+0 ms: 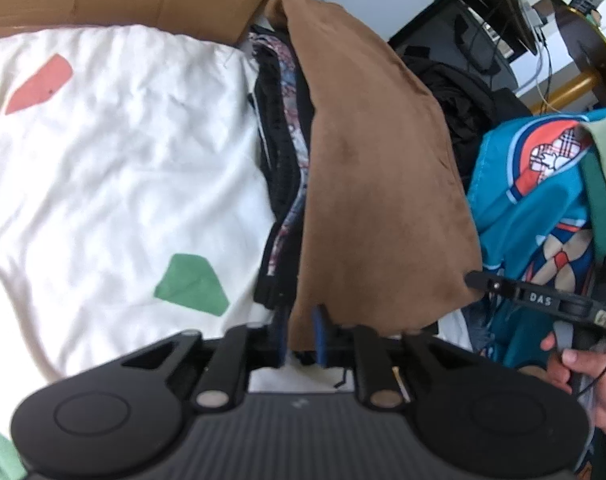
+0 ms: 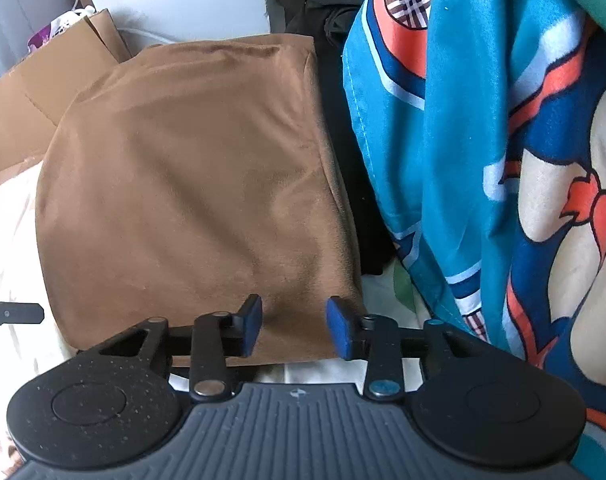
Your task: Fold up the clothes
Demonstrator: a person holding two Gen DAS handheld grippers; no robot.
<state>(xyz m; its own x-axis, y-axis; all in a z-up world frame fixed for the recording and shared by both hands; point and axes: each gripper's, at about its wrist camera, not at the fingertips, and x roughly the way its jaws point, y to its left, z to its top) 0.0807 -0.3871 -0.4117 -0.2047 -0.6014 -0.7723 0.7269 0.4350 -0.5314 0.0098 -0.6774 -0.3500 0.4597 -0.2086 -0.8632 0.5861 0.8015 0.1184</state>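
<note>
Left gripper (image 1: 301,334) and right gripper (image 2: 294,326): black linkage bodies, blue pads, ribbed grey housings, silver pivot pins; white "DAS" lettering is being shown on one arm.

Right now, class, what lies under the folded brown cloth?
Under the brown cloth sits a stack of folded clothes; dark and patterned edges show at its left side. The rest of the stack is covered. All rest on a white sheet.

A white sheet (image 1: 115,152) with red and green patches covers the surface left of the left jaws. Ahead of them, a folded clothes stack (image 1: 283,184) lies on it, brown garment (image 1: 383,184) on top.
</note>
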